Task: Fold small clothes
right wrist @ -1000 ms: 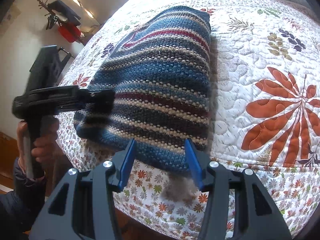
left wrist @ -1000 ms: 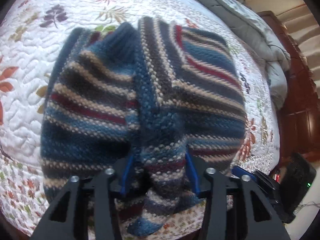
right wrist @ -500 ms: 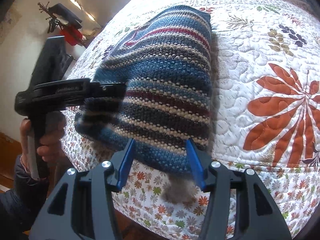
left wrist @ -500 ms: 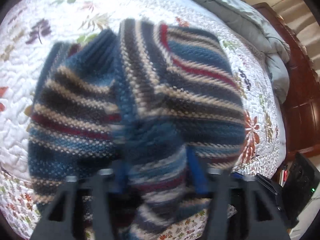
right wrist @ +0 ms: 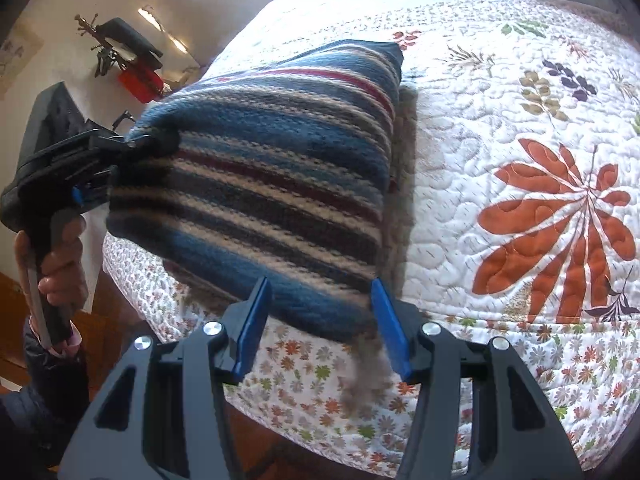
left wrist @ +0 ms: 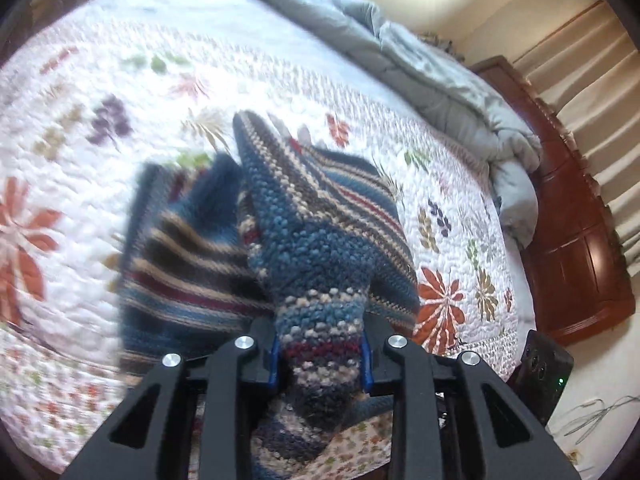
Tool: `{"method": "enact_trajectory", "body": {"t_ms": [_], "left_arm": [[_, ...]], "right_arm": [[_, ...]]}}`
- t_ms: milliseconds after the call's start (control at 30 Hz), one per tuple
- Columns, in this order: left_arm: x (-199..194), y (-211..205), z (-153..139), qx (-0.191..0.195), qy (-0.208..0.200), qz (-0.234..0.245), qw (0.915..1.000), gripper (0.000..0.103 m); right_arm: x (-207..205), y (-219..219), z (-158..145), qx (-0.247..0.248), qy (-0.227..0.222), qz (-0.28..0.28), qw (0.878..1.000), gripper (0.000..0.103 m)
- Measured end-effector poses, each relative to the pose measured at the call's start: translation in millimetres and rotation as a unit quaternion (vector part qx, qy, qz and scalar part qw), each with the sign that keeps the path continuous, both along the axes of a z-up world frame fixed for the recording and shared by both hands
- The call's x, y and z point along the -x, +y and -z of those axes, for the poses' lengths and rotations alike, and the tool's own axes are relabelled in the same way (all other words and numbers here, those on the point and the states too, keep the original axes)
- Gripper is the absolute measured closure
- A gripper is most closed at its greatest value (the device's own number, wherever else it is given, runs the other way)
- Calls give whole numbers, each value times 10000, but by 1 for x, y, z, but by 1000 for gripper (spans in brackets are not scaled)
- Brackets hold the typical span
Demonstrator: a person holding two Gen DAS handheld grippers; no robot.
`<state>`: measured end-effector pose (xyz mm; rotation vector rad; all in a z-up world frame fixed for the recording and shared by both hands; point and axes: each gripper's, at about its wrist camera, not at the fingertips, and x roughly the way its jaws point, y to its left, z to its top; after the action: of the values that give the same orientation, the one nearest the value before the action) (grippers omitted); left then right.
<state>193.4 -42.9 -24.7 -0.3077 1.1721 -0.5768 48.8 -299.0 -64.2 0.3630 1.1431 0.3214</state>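
Observation:
A blue knitted garment with cream, dark and red stripes [left wrist: 320, 240] lies on the flowered quilt [left wrist: 100, 100]. My left gripper [left wrist: 320, 356] is shut on its near corner and holds that corner lifted off the bed. In the right wrist view the garment [right wrist: 272, 176] rises at the left, where the left gripper [right wrist: 86, 196] grips it. My right gripper [right wrist: 322, 328] is open, its jaws standing on either side of the garment's near edge without closing on it.
A grey duvet [left wrist: 420, 60] is bunched at the far side of the bed beside a dark wooden headboard [left wrist: 580, 240]. A black device [left wrist: 540, 376] stands on the floor at the right. The bed's front edge [right wrist: 320, 400] is just under the right gripper.
My left gripper has lifted the gripped corner up and away from the bed, pulling the garment into a raised ridge. The right gripper has stayed open at the near edge.

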Motion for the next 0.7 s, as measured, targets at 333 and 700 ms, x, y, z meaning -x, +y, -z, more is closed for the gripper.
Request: {"method": "enact_trajectory", "body": {"t_ms": [333, 700], "left_arm": [[-15, 80, 56, 81, 654, -595, 9960, 74], [-13, 65, 82, -457, 509, -381, 9969, 63]], "right_arm": [[-14, 36, 3, 43, 107, -300, 9995, 50], [-24, 51, 20, 363, 407, -343, 9979, 50]]}}
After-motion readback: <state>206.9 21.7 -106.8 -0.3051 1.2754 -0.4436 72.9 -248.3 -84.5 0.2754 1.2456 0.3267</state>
